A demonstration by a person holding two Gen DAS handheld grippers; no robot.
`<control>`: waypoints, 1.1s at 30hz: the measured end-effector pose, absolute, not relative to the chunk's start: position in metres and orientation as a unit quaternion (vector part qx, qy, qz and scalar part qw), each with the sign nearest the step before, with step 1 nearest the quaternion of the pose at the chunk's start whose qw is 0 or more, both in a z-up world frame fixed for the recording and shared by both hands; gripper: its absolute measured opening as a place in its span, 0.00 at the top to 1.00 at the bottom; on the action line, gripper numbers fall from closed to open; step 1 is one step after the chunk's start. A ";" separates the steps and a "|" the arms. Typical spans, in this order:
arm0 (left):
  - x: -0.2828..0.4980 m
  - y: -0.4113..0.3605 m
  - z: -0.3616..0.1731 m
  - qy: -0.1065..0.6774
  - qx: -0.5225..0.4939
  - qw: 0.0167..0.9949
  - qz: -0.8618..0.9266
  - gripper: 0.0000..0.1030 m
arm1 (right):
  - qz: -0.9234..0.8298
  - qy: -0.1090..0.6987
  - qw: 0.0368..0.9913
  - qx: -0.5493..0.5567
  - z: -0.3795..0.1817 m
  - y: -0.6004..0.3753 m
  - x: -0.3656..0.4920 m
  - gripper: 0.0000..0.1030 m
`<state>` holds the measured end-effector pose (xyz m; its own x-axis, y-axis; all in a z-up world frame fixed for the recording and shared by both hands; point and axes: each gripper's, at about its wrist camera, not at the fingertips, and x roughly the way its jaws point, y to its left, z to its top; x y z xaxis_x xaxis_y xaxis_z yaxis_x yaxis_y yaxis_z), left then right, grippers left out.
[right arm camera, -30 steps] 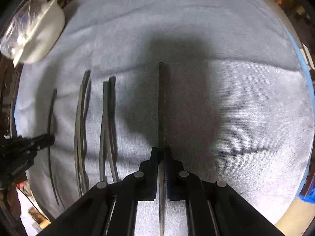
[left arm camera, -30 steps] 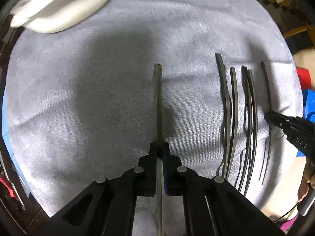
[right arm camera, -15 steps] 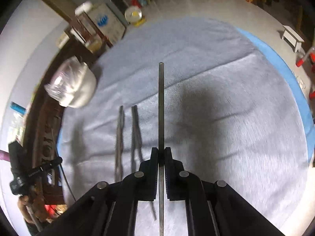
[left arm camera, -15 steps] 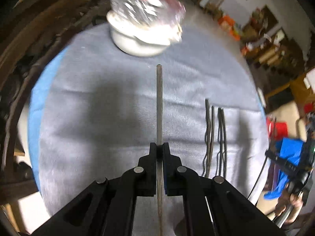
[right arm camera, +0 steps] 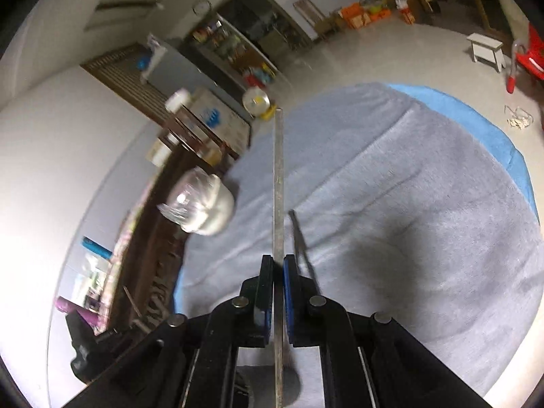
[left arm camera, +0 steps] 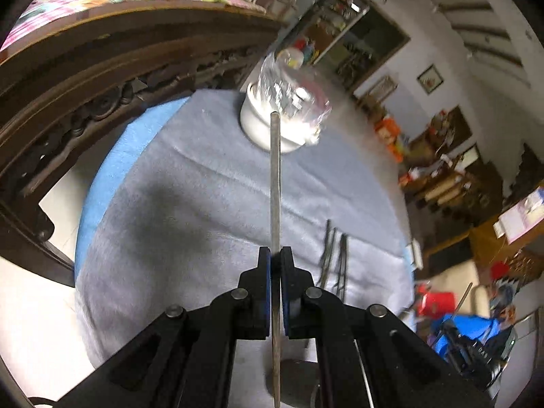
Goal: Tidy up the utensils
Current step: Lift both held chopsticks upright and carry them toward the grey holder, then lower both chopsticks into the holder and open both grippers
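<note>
The left gripper [left arm camera: 275, 255] has its fingers clamped on a thin metal utensil [left arm camera: 274, 183] pointing toward 12 o'clock above the grey-clothed bench [left arm camera: 190, 210]; the right gripper [right arm camera: 278, 261] pinches another utensil [right arm camera: 278, 183] likewise. Sorted utensils [left arm camera: 335, 258] lie at 2 o'clock beyond the left gripper's fingers, and a wrapped white bowl [left arm camera: 285, 115] sits at 12.

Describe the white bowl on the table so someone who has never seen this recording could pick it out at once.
Start from the round table under the grey cloth. At its far edge, beside the carved dark wooden furniture, sits the white bowl. Unlike the thin dark utensils lying flat on the cloth, it is squat, rounded and topped with crinkled clear plastic.
</note>
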<state>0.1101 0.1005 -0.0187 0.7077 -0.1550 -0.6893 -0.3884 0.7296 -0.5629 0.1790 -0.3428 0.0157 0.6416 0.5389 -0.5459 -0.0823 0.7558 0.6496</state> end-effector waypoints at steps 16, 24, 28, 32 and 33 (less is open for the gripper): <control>0.071 0.020 0.016 0.255 -0.284 0.923 0.049 0.95 | 0.192 0.325 0.899 0.220 0.021 -0.261 0.149 0.94; 0.069 -0.003 -0.003 0.262 -0.239 0.934 0.048 0.95 | 0.196 0.332 0.908 0.164 0.005 -0.242 0.139 0.93; 0.065 -0.008 -0.008 0.264 -0.225 0.937 0.050 0.95 | 0.200 0.331 0.911 0.140 0.001 -0.237 0.131 0.93; 0.061 -0.011 -0.013 0.269 -0.213 0.938 0.047 0.95 | 0.202 0.328 0.915 0.120 -0.001 -0.235 0.121 0.93; 0.060 -0.011 -0.016 0.271 -0.211 0.938 0.046 0.95 | 0.203 0.328 0.915 0.117 -0.001 -0.235 0.119 0.93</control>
<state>0.0598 -0.0114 -0.0155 0.8485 -0.0280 -0.5285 -0.2015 0.9063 -0.3715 0.1192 -0.2353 -0.0009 0.7023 0.4493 -0.5521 -0.2956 0.8897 0.3480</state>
